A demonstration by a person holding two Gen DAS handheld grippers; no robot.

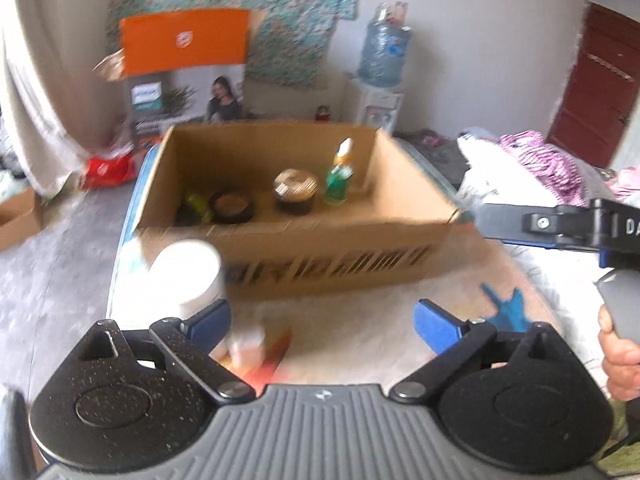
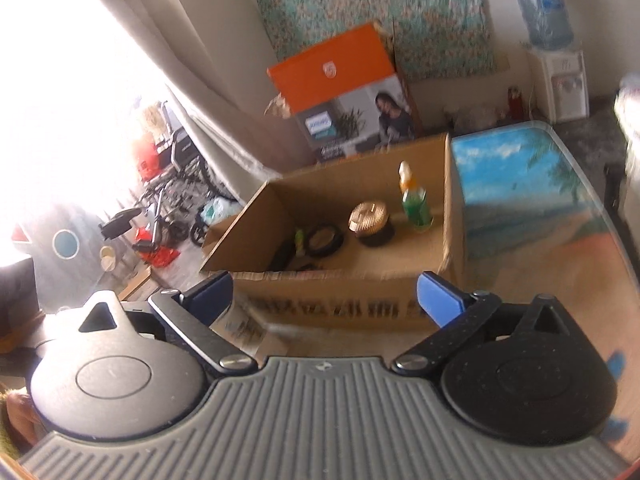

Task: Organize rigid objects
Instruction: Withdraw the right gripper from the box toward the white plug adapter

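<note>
Left wrist view: the left gripper [image 1: 322, 320] stands wide open and empty at lower centre. The cardboard box [image 1: 296, 248] sits mid-frame on the table [image 1: 380, 332], holding a green bottle [image 1: 338, 178] and 2 jars, upright so they stay sorted. A white tub [image 1: 188, 276] stands outside, lower left, likely unsorted.

Right wrist view: the right gripper [image 2: 324, 296] is spread open, holding nothing, facing the box.

Open cardboard box [image 1: 298, 216] seen on the counter [image 1: 380, 332], green spray bottle [image 1: 339, 176], gold-lidded jar [image 1: 295, 190] and dark round tin [image 1: 233, 207] standing inside, white tub [image 1: 188, 276] in front, left gripper [image 1: 322, 322] spread wide and empty, right gripper's finger [image 1: 520, 226] at right edge.
</note>
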